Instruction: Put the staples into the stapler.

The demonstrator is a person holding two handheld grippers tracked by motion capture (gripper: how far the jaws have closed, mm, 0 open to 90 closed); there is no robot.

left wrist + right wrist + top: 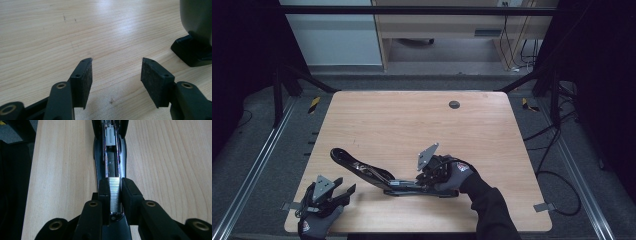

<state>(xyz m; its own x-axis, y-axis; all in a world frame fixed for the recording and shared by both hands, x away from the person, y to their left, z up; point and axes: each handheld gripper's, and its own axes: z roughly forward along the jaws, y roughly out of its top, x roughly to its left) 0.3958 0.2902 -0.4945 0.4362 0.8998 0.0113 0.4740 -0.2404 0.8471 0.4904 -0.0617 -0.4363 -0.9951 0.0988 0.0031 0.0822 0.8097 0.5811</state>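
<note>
A black stapler (372, 172) lies swung open on the wooden table (412, 120), its upper arm rising toward the left. My right gripper (421, 183) is at the stapler's near end. In the right gripper view it (115, 187) is shut on a silvery strip of staples (115, 195), held just over the open magazine channel of the stapler (110, 157). My left gripper (345, 184) rests near the table's front left corner, a short way from the stapler. Its jaws (116, 67) stand open over bare wood with nothing between them, and the stapler's end (195, 30) shows to the right.
A round grommet (454, 104) sits in the tabletop at the back. Black frame rails run along both sides of the table, and cables (552, 150) lie on the floor to the right. A cabinet stands beyond the far edge.
</note>
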